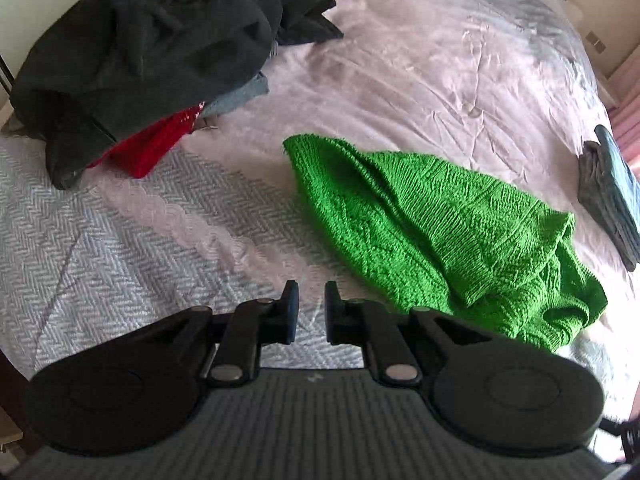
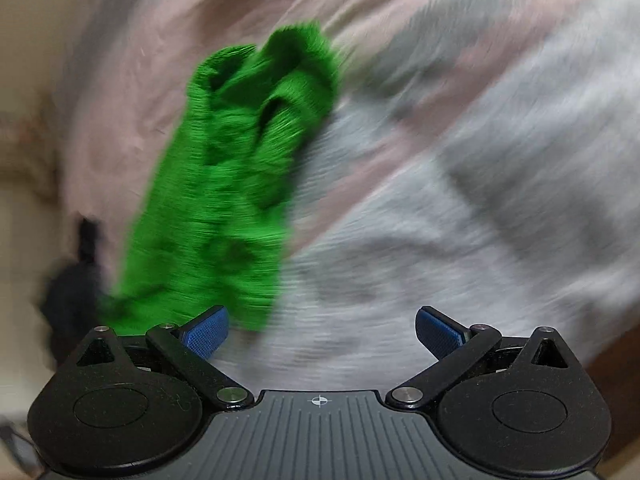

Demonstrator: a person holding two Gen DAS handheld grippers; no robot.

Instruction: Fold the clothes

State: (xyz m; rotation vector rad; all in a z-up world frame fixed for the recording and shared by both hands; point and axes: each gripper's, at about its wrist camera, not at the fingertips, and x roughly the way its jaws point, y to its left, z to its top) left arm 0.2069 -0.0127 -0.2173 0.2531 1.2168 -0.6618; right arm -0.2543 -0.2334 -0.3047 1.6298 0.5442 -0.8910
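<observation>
Left wrist view: the left gripper (image 1: 311, 312) hovers over the bed (image 1: 420, 80) with its jaws a narrow gap apart and nothing between them. The green knit (image 1: 448, 232) lies crumpled on the pink sheet, ahead of the jaws and to their right; its nearest folds come just beside the right jaw's linkage, and whether they touch it cannot be told. A grey herringbone blanket (image 1: 100, 232) covers the bed beneath and to the left of the jaws, its scalloped pink border running diagonally ahead of them. Far ahead and to the left sits a pile (image 1: 140, 52) of dark garments, with a red piece (image 1: 152, 148) and a grey-blue piece (image 1: 240, 96) showing under its near edge. Far to the right, at the frame edge, lies a folded stack (image 1: 612, 196) of grey cloth, well apart from the knit.

Right wrist view: the frame is heavily motion-blurred. The right gripper (image 2: 322, 332) has its jaws wide apart, the blue pads (image 2: 208, 334) bare and gripping nothing. The green knit (image 2: 228, 184) stretches from just ahead of the left jaw away into the frame, lying ahead and left of the gap between the jaws. Its near end overlaps the left jaw in the view; contact cannot be judged through the blur. The blanket (image 2: 460, 240) fills the area ahead of the right jaw. A dark shape (image 2: 76, 280) left of the knit is too blurred to identify.
</observation>
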